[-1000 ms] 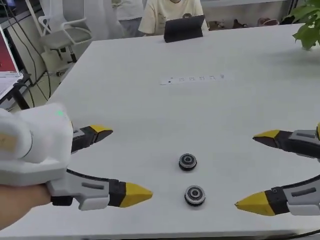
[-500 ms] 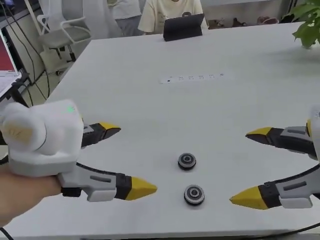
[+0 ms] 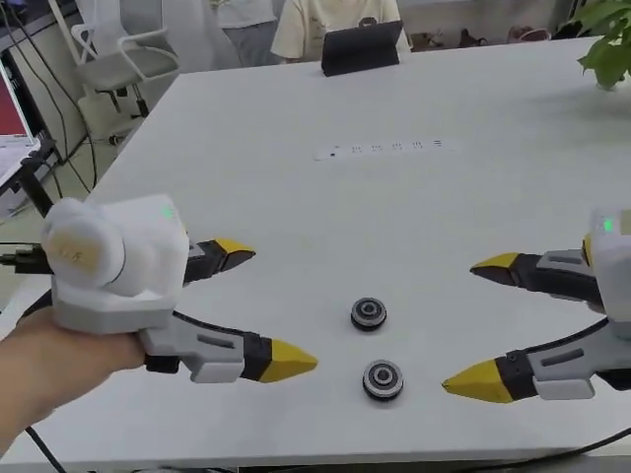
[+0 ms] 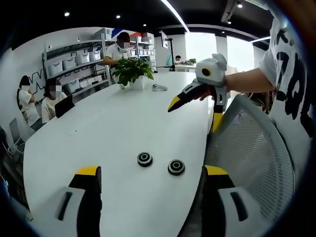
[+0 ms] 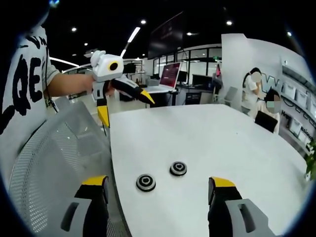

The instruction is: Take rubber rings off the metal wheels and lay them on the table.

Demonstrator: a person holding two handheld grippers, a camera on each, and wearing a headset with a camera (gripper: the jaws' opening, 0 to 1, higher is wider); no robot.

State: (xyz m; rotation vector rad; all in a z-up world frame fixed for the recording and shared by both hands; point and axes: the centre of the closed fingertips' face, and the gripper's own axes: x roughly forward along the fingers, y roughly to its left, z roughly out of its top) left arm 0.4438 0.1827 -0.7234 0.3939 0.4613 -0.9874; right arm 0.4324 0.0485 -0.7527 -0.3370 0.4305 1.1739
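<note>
Left gripper (image 3: 283, 308) and right gripper (image 3: 459, 326) both gape empty either side of near wheel (image 3: 383, 380), far wheel (image 3: 369, 314) just beyond it; best pin it with one, nip its rubber ring (image 3: 367, 380) with other

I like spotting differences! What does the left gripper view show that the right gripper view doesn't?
Left gripper view: the potted plant in full, with a small white object beside it. Right gripper view: an open laptop with a pink screen. Both: two wheels, the white table, a mesh chair, and the opposite gripper (right gripper, left gripper).
</note>
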